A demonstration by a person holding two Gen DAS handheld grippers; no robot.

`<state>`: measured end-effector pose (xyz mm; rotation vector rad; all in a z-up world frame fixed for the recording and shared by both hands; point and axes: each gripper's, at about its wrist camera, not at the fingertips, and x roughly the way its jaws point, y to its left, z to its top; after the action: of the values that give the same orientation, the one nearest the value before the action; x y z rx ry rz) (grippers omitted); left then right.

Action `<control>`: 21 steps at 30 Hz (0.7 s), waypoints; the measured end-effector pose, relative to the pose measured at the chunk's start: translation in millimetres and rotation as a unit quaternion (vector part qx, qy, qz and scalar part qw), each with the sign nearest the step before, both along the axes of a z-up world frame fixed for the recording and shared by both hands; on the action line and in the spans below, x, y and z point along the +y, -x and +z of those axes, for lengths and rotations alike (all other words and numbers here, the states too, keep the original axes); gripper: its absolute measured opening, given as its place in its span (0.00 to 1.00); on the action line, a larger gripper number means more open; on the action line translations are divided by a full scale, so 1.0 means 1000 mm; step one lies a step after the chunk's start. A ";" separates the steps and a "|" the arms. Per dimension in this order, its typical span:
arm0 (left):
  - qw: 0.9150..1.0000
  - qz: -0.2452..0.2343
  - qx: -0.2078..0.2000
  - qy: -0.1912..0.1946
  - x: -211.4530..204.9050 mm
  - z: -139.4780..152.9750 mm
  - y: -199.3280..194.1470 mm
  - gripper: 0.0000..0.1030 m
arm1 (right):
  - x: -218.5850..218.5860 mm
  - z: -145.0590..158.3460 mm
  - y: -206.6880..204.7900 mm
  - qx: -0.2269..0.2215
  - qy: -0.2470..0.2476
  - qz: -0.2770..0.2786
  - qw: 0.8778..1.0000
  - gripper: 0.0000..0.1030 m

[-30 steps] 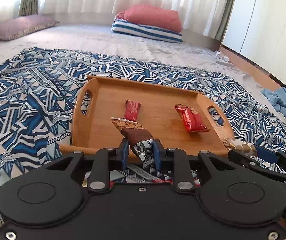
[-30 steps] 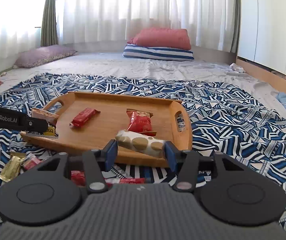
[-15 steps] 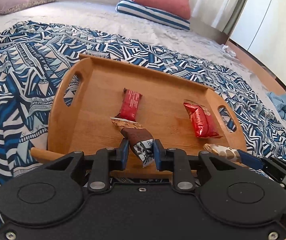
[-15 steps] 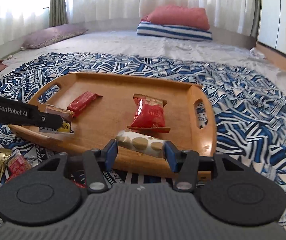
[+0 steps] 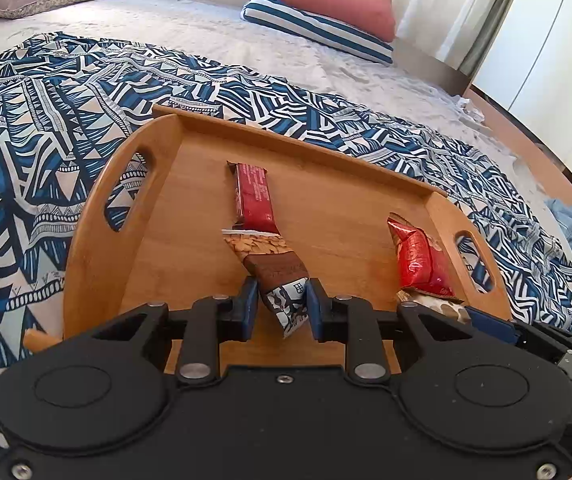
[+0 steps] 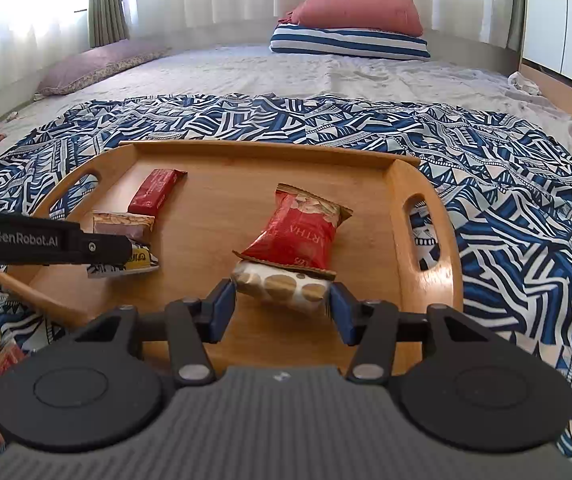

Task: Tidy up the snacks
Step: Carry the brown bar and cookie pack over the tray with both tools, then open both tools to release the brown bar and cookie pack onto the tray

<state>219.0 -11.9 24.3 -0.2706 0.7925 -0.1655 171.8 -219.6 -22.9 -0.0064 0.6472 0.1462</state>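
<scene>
The left gripper (image 5: pixel 279 307) clamps its fingers on a brown snack bar (image 5: pixel 276 270) above the wooden tray (image 5: pixel 98 240); the right gripper (image 6: pixel 282 304) pinches a cookie pack (image 6: pixel 282 286) over the tray's near part; a red bar (image 5: pixel 255 196) and red bag (image 6: pixel 298 230) lie inside the tray; the tray sits on the patterned bedspread (image 6: pixel 526 200).

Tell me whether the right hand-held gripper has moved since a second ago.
Yes. The right hand-held gripper, shut on a biscuit pack, has advanced over the tray; its near rim, formerly ahead, is now under it.

Wrist views, close, sharing wooden tray (image 5: pixel 86 240)
</scene>
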 end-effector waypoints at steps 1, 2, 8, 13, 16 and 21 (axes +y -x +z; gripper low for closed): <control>1.000 0.001 0.000 0.000 0.000 -0.001 -0.002 0.23 | 0.000 0.001 -0.002 0.001 0.000 -0.001 1.000 0.54; 1.000 0.002 0.001 0.001 0.000 -0.001 -0.003 0.23 | 0.000 0.001 -0.004 0.002 -0.001 -0.001 1.000 0.54; 1.000 0.012 0.003 0.007 0.004 -0.005 -0.016 0.23 | -0.003 -0.002 -0.018 0.012 -0.005 -0.010 1.000 0.54; 1.000 0.014 0.001 -0.005 0.002 -0.004 -0.018 0.24 | -0.005 -0.002 -0.023 0.011 -0.009 -0.016 1.000 0.54; 1.000 0.009 -0.001 -0.018 -0.001 -0.003 -0.015 0.24 | -0.004 -0.003 -0.023 0.011 -0.004 -0.012 1.000 0.55; 1.000 0.005 0.000 -0.028 -0.003 -0.001 -0.013 0.27 | 0.001 -0.004 -0.021 0.012 0.006 -0.005 1.000 0.56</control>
<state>231.7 -15.0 23.0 -0.2225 0.7934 -0.1332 193.2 -218.2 -26.7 -0.0132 0.6729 0.1320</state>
